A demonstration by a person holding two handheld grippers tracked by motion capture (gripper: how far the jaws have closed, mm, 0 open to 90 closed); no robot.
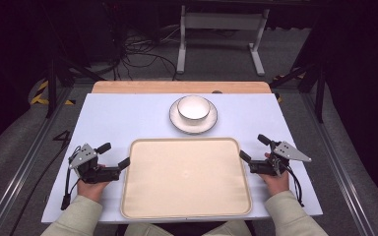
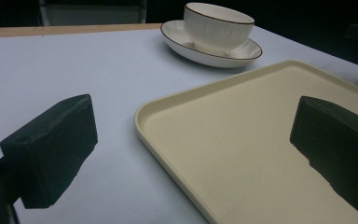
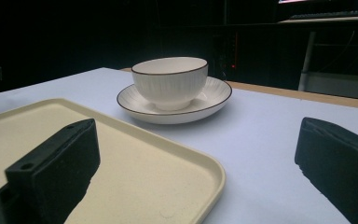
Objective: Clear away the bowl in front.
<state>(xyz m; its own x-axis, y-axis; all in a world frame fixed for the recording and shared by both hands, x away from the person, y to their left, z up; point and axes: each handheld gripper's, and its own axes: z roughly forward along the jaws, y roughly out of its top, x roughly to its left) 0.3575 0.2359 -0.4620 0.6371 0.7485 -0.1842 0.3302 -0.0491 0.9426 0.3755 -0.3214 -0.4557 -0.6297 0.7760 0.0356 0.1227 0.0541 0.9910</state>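
A cream tray [image 1: 142, 196] lies flat at the table's front middle, with nothing on it. Behind it a white bowl [image 1: 194, 106] sits on a white saucer [image 1: 176, 120]. My left gripper [image 1: 113, 155] rests at the tray's left edge, open, jaws wide apart with nothing between them. In the left gripper view the tray's corner [image 2: 142, 116] lies between the jaws, with the bowl [image 2: 218, 25] beyond. My right gripper [image 1: 254, 147] is open at the tray's right edge. The right gripper view shows the tray's corner [image 3: 214, 179] and the bowl [image 3: 170, 83] on its saucer [image 3: 216, 98].
The white table top [image 1: 113, 115] has a wooden strip [image 1: 128, 87] along its far edge. Beyond it a white frame [image 1: 221, 29] and cables lie on the dark floor. Metal rails [image 1: 334, 162] run along both sides of the table.
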